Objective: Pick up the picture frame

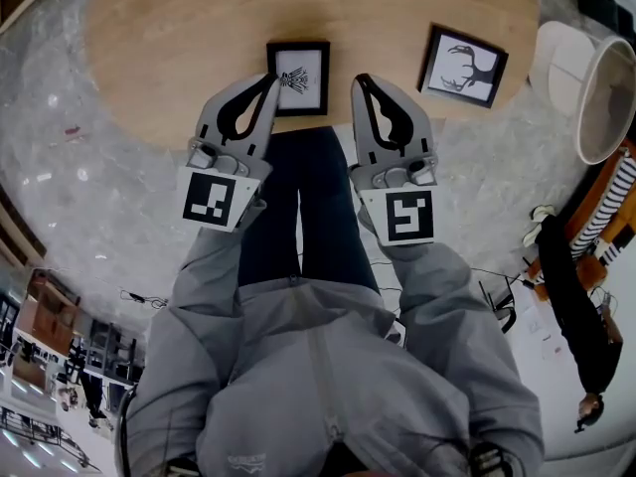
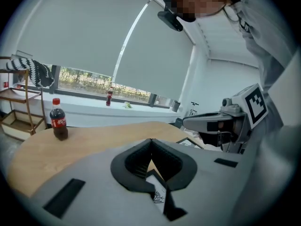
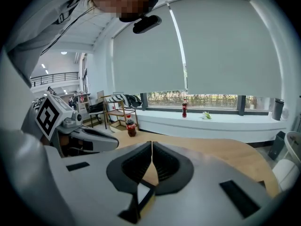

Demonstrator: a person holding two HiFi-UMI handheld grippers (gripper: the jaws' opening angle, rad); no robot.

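Two black picture frames lie flat on the oval wooden table (image 1: 179,38). The nearer frame (image 1: 299,78) holds a small plant drawing and sits close to the table's front edge. The other frame (image 1: 463,65) shows antlers and lies tilted to the right. My left gripper (image 1: 272,78) is shut and empty, its tip at the near frame's left edge. My right gripper (image 1: 360,80) is also shut and empty, just right of that frame. In the left gripper view, the frame (image 2: 158,193) shows through the gap below the closed jaws. The right gripper view catches a corner of the frame (image 3: 143,195).
A cola bottle (image 2: 59,120) stands on the table's far side. Another bottle (image 3: 184,108) sits on the windowsill. A white lampshade (image 1: 604,92) and a wooden rack (image 1: 606,207) are off the table's right end, where a person (image 1: 578,311) stands.
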